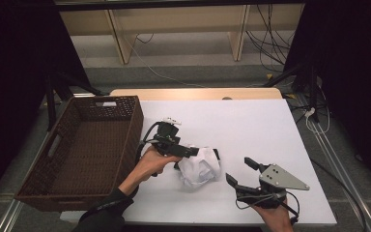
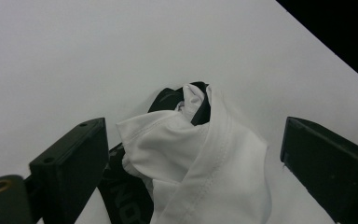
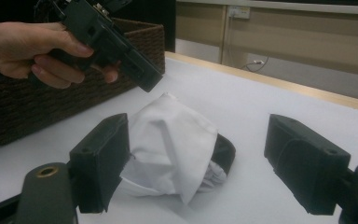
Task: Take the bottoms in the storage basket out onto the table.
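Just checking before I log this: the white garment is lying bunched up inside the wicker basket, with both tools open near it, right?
Not quite. The white garment lies bunched on the white table, beside the wicker basket, not inside it; the high view shows this. Both the left tool and the right tool are open near it.

We see a crumpled white cloth garment (image 1: 200, 169) with smooth stitched hems, a rough dark-brown woven wicker basket (image 1: 125, 140), and a matt white tabletop (image 1: 251, 125).

The left gripper (image 1: 189, 152) sits at the frame's centre, jaws spread wide, gripped by the left hand (image 1: 150, 162). The right gripper (image 1: 241, 173), lower right, also stands open, pointing up-left.
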Available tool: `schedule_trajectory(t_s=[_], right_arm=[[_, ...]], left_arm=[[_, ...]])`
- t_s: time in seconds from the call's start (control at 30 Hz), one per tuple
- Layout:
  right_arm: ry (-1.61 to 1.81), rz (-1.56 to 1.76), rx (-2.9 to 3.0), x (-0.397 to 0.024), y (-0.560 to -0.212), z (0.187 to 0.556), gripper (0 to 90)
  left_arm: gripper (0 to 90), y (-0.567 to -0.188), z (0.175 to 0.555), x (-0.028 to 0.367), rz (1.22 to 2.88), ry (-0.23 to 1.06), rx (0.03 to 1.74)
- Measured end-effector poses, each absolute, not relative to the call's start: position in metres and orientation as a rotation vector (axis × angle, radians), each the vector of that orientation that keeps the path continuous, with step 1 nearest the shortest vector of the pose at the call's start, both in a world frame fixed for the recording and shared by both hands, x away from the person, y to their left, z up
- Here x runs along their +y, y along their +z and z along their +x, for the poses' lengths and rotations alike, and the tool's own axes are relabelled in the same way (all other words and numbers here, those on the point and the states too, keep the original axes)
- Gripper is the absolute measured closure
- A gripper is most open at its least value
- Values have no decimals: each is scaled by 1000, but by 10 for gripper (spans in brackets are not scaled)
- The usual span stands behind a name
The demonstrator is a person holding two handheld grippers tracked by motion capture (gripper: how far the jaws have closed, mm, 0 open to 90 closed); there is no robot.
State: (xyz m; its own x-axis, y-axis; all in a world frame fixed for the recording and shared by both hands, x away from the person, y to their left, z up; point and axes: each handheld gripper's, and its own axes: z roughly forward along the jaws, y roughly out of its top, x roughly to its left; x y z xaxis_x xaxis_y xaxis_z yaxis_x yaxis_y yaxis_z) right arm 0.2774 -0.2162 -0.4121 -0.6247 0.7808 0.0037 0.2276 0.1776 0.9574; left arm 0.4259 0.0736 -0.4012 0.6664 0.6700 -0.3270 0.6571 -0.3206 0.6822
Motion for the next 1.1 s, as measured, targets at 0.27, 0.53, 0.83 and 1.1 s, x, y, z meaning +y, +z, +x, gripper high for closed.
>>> schedule_trajectory(t_s=[0.27, 0.53, 0.83, 1.1], right_arm=[[1457, 949, 1964, -216, -412, 277, 233], [1461, 944, 1963, -216, -412, 277, 232], [1466, 947, 1963, -216, -411, 276, 232], [1472, 949, 1964, -216, -411, 276, 233]], left_arm=[[71, -399, 424, 80, 2005, 21, 1026], [71, -398, 419, 88, 1953, 0, 1010], [70, -393, 411, 95, 1895, 9, 994], [71, -392, 405, 107, 1837, 15, 994]])
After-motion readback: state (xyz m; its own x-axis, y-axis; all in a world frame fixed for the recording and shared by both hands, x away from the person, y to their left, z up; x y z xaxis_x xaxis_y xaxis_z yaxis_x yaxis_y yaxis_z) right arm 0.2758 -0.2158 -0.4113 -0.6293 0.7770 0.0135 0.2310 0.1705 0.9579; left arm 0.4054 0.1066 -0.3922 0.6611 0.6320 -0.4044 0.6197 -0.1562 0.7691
